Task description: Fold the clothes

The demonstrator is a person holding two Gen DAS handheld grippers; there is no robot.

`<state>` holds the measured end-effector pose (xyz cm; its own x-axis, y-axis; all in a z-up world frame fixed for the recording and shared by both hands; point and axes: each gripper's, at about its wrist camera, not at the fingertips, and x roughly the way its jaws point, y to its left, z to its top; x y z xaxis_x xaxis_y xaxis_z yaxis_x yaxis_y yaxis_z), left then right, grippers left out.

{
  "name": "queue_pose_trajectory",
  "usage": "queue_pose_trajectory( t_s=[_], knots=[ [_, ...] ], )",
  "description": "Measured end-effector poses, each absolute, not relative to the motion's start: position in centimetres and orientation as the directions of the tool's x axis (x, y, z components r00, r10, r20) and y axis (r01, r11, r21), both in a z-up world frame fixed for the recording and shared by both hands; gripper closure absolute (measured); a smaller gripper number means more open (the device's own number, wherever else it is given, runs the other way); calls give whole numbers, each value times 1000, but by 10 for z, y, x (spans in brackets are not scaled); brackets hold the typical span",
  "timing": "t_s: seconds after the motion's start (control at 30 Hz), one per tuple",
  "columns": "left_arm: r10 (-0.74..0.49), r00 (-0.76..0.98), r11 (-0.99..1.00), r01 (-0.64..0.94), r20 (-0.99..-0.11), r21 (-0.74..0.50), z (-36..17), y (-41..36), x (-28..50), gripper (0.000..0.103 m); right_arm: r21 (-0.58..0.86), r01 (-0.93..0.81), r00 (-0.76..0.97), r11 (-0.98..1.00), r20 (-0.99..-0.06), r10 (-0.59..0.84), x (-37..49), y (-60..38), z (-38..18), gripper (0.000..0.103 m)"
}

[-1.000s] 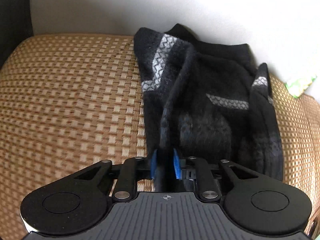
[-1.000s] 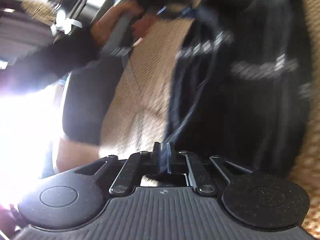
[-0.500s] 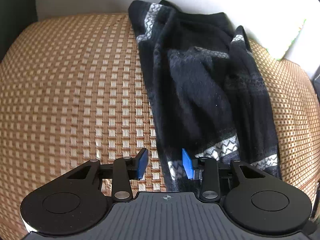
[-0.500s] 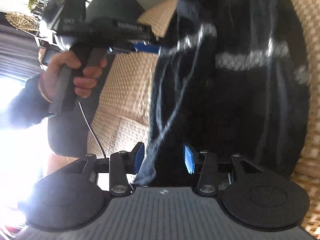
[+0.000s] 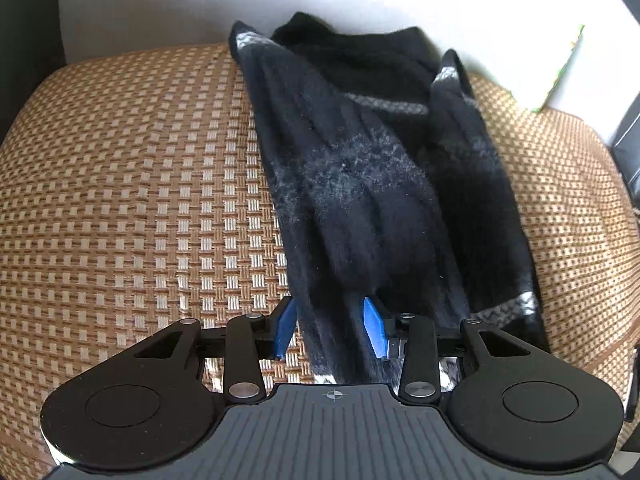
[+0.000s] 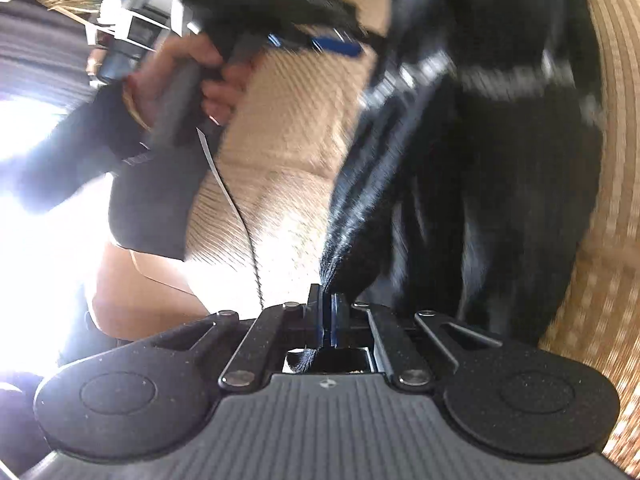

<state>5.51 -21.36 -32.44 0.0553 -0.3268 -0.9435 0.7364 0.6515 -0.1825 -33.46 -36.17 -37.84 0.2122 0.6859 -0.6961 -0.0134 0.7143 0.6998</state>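
Observation:
A black knitted garment (image 5: 360, 184) with grey-white patterned bands lies in a long bunch on a woven tan mat (image 5: 140, 180). My left gripper (image 5: 330, 320) stands open over its near end; a fold of the knit runs between the blue pads (image 5: 374, 326) without being pinched. In the blurred right wrist view, my right gripper (image 6: 328, 312) is shut on an edge of the garment (image 6: 500, 160), and the cloth stretches taut away from it. A hand (image 6: 188, 80) holds the left gripper (image 6: 316, 44) at the garment's far end.
The mat (image 6: 288, 128) covers a cushioned seat against a white back (image 5: 200, 0). A green and white item (image 5: 560, 76) leans at the back right. A dark object (image 5: 628, 148) stands at the right edge. Bare mat lies left of the garment.
My left gripper let go of the fold it pinched and now stands open, shifted along the garment. My right gripper opened around the cloth, then shut on its edge.

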Motion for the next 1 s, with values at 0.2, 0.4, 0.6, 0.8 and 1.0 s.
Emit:
queue_pose_trajectory(
  t_s=[0.2, 0.4, 0.6, 0.8, 1.0],
  knots=[
    [-327, 117, 678, 721, -938, -146, -321, -225, 72, 49, 703, 108, 142, 703, -711, 689, -327, -373, -421, 86],
    [-333, 258, 735, 674, -907, -78, -306, -251, 112, 48, 680, 3, 285, 733, -704, 651, -300, -416, -371, 69],
    [-294, 350, 840, 539, -889, -66, -316, -273, 164, 47, 637, -81, 495, 766, -642, 586, -214, -446, -370, 62],
    [-302, 349, 865, 492, -887, -101, -325, -295, 206, 45, 769, 69, 604, 635, -539, 587, -119, -464, -420, 61],
    [-302, 323, 857, 504, -897, -107, -342, -316, 233, 44, 795, 122, 585, 594, -541, 604, -88, -459, -450, 47]
  ],
)
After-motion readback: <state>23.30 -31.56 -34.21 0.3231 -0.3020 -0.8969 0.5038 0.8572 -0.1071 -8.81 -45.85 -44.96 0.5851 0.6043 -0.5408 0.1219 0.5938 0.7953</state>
